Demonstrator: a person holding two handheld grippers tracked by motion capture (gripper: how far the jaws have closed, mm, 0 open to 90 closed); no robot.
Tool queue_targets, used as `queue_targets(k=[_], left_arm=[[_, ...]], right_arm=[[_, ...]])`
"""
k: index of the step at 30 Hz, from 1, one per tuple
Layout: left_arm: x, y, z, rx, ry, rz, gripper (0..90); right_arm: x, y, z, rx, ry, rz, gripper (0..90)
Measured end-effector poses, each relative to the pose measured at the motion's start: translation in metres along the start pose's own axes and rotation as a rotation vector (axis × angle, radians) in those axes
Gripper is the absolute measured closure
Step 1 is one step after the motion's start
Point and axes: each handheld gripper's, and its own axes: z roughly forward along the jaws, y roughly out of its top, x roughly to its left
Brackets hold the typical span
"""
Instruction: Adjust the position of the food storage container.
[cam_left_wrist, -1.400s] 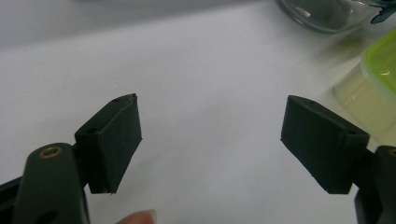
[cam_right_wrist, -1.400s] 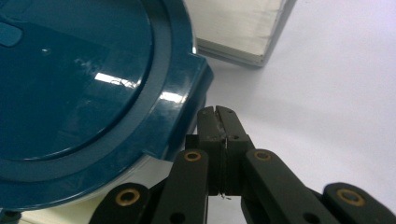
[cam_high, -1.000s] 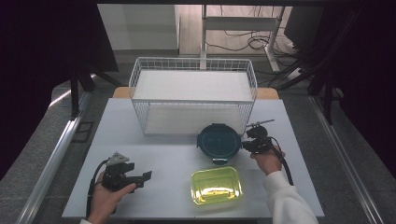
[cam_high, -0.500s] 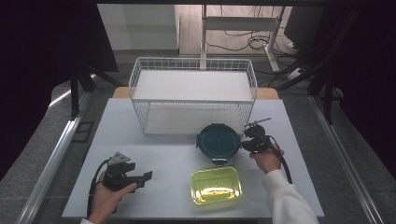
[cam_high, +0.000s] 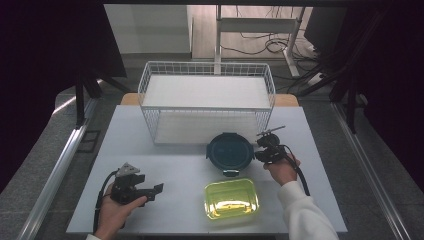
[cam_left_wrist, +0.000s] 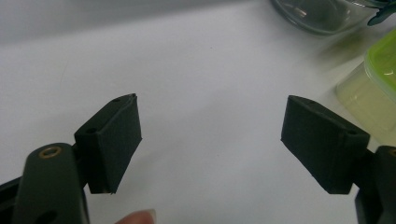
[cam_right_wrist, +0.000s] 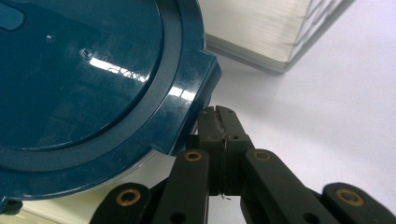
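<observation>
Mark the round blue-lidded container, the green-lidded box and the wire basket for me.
round blue-lidded container (cam_high: 229, 152), high view, middle of its lid
green-lidded box (cam_high: 231, 199), high view, middle of its lid
wire basket (cam_high: 207, 67), high view, far rim

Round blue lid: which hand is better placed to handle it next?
Right. The right claw, shut, sits at the edge of the lid. The left claw, open, is far off on the bare table.

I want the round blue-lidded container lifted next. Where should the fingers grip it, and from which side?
Judging by shape, grip a lid tab: these latch flaps jut past the round container. Come level from its right, where the shut right gripper sits beside one; the smooth domed lid offers no other edge.
</observation>
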Motion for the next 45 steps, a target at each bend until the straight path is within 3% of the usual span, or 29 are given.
queue_targets(k=[13, 38, 45], left_arm=[[-0.001, 0.0, 0.001, 0.008, 0.0, 0.002, 20.0], [0.0, 0.0, 0.0, 0.005, -0.001, 0.006, 20.0], [0.001, 0.0, 0.0, 0.008, 0.001, 0.002, 20.0]], right_arm=[[0.01, 0.004, 0.002, 0.008, 0.041, -0.015, 89.5], [0.05, 0.015, 0.013, 0.008, 0.102, -0.097, 89.5], [0.051, 0.016, 0.016, -0.004, 0.096, -0.08, 89.5]])
